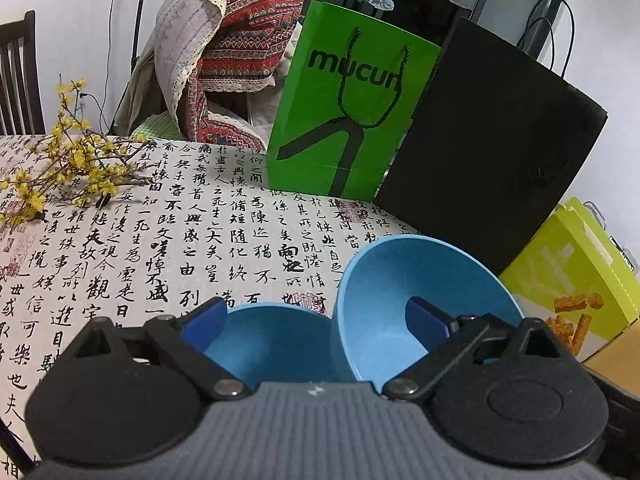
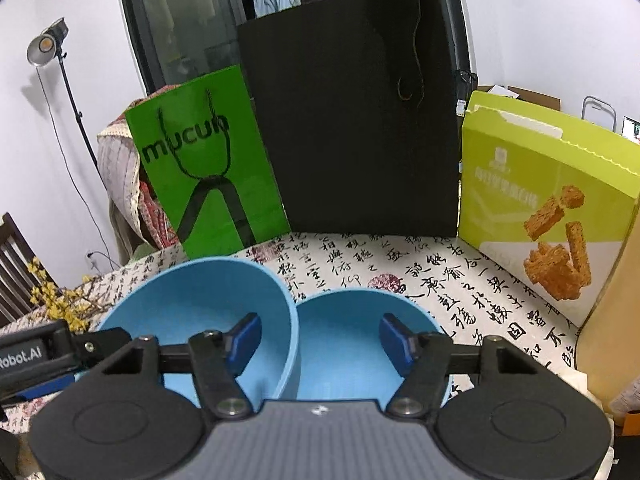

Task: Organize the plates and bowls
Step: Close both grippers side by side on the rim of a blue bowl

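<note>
Two light blue bowls sit side by side on the calligraphy tablecloth. In the left wrist view my left gripper (image 1: 316, 320) is open above them: a level bowl (image 1: 276, 344) lies under its left finger and a tilted bowl (image 1: 384, 300) surrounds its right finger. In the right wrist view my right gripper (image 2: 320, 340) is open, its left finger inside the tilted bowl (image 2: 200, 300) and its right finger inside the level bowl (image 2: 344, 340). Both grippers straddle the touching rims. No plates are in view.
A green paper bag (image 1: 352, 104) and a black bag (image 1: 488, 152) stand at the back of the table. A yellow-green snack box (image 2: 548, 200) stands at the right. Yellow flower twigs (image 1: 68, 164) lie at the far left. A cloth-draped chair (image 1: 224, 48) stands behind the table.
</note>
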Motion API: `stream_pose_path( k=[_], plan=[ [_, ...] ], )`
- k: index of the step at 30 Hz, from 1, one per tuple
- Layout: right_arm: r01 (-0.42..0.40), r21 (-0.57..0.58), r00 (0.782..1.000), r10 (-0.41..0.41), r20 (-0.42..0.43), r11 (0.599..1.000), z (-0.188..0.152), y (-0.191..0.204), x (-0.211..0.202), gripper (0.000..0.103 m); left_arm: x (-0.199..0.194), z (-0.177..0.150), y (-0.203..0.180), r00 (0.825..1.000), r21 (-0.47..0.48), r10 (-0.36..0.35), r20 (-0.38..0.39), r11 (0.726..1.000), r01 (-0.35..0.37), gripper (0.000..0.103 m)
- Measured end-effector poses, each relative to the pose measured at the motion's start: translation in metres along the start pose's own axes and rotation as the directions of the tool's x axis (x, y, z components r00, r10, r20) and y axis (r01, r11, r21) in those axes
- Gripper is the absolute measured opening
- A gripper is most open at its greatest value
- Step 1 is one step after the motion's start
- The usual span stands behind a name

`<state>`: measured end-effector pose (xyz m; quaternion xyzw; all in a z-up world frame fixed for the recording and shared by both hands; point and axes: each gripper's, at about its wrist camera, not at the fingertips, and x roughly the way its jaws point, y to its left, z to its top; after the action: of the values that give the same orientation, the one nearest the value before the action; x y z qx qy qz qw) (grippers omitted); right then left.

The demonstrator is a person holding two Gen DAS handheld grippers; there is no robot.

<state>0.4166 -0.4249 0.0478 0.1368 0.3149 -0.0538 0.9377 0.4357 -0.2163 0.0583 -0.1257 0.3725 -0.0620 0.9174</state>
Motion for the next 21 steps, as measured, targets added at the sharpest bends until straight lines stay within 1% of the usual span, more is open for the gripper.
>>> stream_pose_path(
  k=[3, 6, 8, 12, 13, 15, 16, 17, 18, 19, 20, 21],
  plan=[
    [0.009, -0.011, 1.000, -0.009, -0.012, 1.000, -0.001, 0.003, 0.005, 0.056, 0.001, 0.001, -0.002, 1.000, 0.001, -0.011, -0.006, 1.000, 0.011, 0.091],
    [-0.001, -0.023, 1.000, 0.000, -0.024, 1.000, -0.002, 0.006, 0.009, 0.051, 0.003, 0.001, -0.003, 1.000, 0.000, -0.011, -0.014, 1.000, 0.011, 0.089],
    [0.002, -0.029, 1.000, -0.003, -0.029, 1.000, -0.002, 0.008, 0.011, 0.049, 0.005, 0.001, -0.004, 1.000, -0.003, -0.009, -0.025, 1.000, 0.009, 0.085],
    [0.016, -0.038, 0.999, -0.018, -0.040, 0.999, -0.003, 0.011, 0.016, 0.041, 0.008, 0.001, -0.004, 0.999, -0.010, -0.009, -0.034, 1.000, 0.009, 0.076],
    [0.015, -0.036, 0.999, -0.016, -0.042, 0.999, -0.003, 0.011, 0.017, 0.040, 0.009, 0.001, -0.004, 0.999, -0.010, -0.008, -0.037, 1.000, 0.008, 0.072],
    [0.005, -0.032, 0.999, -0.007, -0.047, 0.999, -0.003, 0.009, 0.018, 0.029, 0.012, 0.001, -0.004, 0.998, -0.006, -0.004, -0.056, 1.000, 0.004, 0.065],
    [-0.008, -0.026, 0.999, 0.007, -0.049, 1.000, -0.004, 0.008, 0.019, 0.026, 0.014, 0.002, -0.003, 0.998, -0.012, -0.011, -0.069, 1.000, 0.010, 0.058],
    [-0.020, -0.020, 0.998, 0.019, -0.052, 1.000, -0.004, 0.008, 0.019, 0.021, 0.015, 0.001, -0.002, 0.997, -0.019, -0.020, -0.077, 1.000, 0.019, 0.051],
    [-0.028, -0.017, 0.998, 0.027, -0.054, 0.999, -0.003, 0.007, 0.019, 0.017, 0.016, 0.002, -0.002, 0.996, -0.024, -0.029, -0.085, 0.999, 0.027, 0.048],
    [-0.034, -0.015, 0.998, 0.033, -0.054, 0.999, -0.004, 0.008, 0.019, 0.015, 0.017, 0.001, -0.001, 0.996, -0.026, -0.032, -0.089, 0.999, 0.030, 0.042],
    [-0.039, -0.014, 0.998, 0.038, -0.054, 0.999, -0.004, 0.008, 0.020, 0.013, 0.018, 0.001, -0.001, 0.995, -0.026, -0.034, -0.091, 0.999, 0.031, 0.033],
    [-0.041, -0.011, 0.998, 0.040, -0.054, 0.999, -0.004, 0.008, 0.020, 0.013, 0.019, 0.000, -0.001, 0.995, -0.026, -0.036, -0.095, 0.999, 0.034, 0.029]
  ],
)
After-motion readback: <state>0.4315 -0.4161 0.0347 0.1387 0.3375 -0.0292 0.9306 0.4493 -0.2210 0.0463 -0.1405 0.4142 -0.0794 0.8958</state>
